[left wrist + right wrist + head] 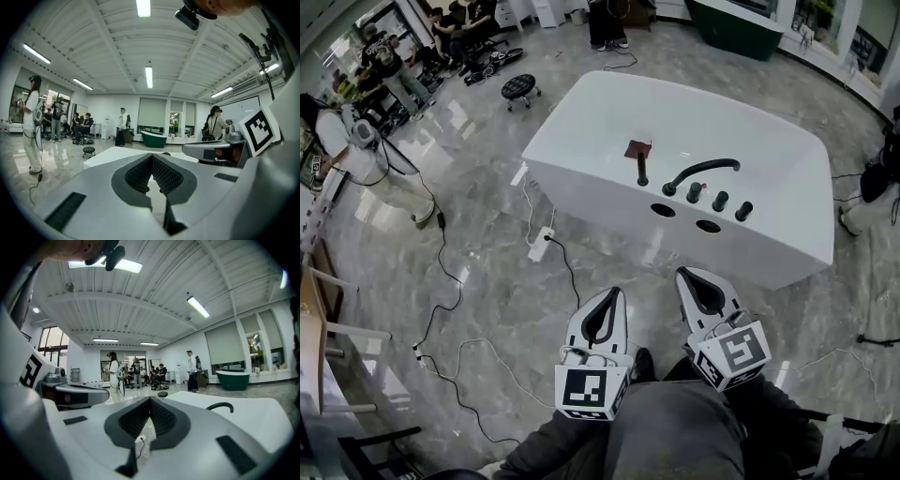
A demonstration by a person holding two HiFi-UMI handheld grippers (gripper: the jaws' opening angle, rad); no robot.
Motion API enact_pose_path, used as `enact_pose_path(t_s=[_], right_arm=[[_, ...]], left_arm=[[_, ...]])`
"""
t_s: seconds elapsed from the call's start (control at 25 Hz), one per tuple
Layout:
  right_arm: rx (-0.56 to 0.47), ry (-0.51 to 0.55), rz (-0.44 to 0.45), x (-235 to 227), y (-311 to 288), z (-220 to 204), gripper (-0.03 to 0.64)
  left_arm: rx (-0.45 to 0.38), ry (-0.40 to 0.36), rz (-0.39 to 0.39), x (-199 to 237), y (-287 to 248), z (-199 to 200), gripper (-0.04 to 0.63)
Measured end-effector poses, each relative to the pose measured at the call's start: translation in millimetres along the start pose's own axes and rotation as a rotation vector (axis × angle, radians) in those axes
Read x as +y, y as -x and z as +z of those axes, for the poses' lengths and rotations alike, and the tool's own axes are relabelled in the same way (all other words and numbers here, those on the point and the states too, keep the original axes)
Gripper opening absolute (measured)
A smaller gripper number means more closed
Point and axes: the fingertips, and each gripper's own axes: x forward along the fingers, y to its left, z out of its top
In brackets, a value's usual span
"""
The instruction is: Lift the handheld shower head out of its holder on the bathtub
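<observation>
Head view shows the white bathtub [769,159] well apart from both tools, so this looks like the approach step, with nothing grasped. The left gripper [607,298] and right gripper [692,277] sit side by side, low before the person and aimed at the tub, jaws pressed together and empty. The handheld shower head [639,155] stands upright in its holder on the near rim, left of the curved spout [703,170]; next, one gripper must get close, spread its jaws and take the stem.
</observation>
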Motion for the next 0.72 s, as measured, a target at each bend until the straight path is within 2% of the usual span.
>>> enact_pose_path(t_s=[0.4,0.72], right_arm=[[0.005,0.005,0.024,4,-47,1,0.005],[-0.022,-0.031,0.005,-35,-95,8,0.005]], left_arm=[[0.016,0.008,0.022,38,-16,-9,0.002],[0.040,-0.015,0.007,55,-70,2,0.002]])
